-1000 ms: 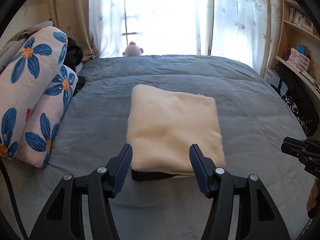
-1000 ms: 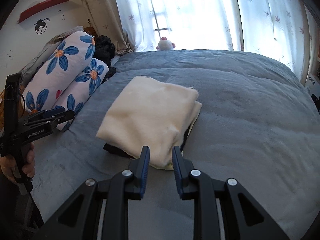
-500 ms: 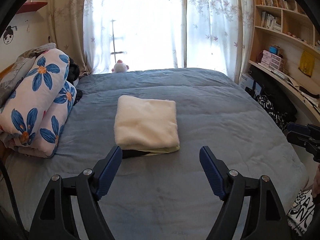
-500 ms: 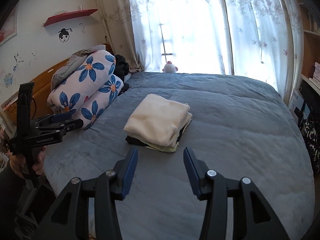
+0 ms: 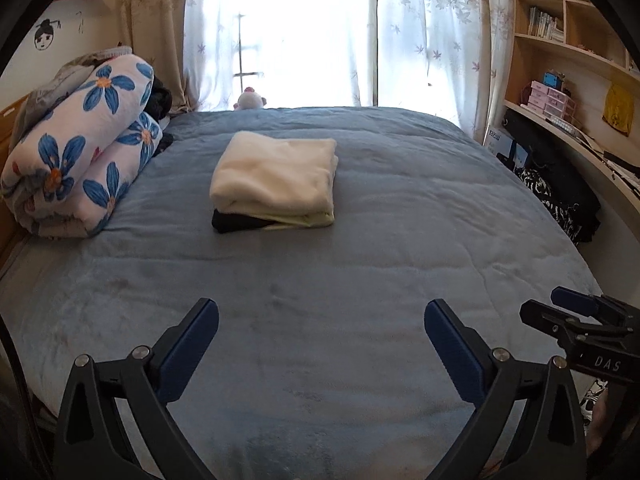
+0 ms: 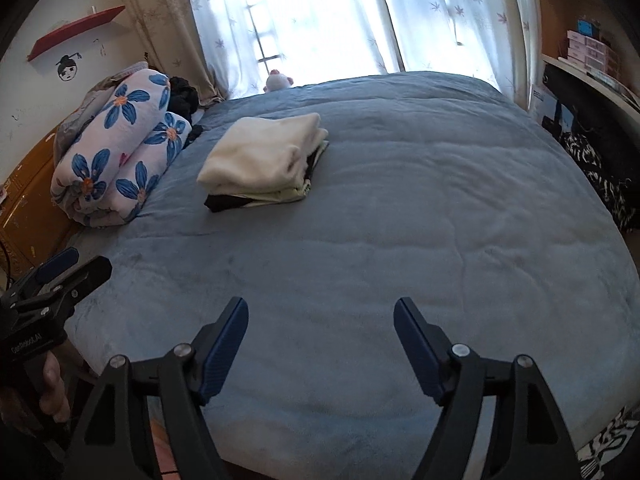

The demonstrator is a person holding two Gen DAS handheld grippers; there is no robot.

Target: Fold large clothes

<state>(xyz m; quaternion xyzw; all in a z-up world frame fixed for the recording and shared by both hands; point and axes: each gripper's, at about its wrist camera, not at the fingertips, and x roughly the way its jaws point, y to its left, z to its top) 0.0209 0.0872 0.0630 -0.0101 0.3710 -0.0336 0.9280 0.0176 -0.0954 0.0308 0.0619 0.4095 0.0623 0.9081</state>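
a rolled flowered quilt point(image 5: 76, 152) lies at the left edge of the blue bed point(image 5: 400, 240). just right of it, apart, sits the stack of folded clothes point(image 5: 276, 176), cream on top and a black piece at the bottom, on the far middle of the bed. the left gripper point(image 5: 321, 332) and right gripper point(image 6: 321, 328) hang over the near edge, both spread wide, holding nothing, well apart from the stack.
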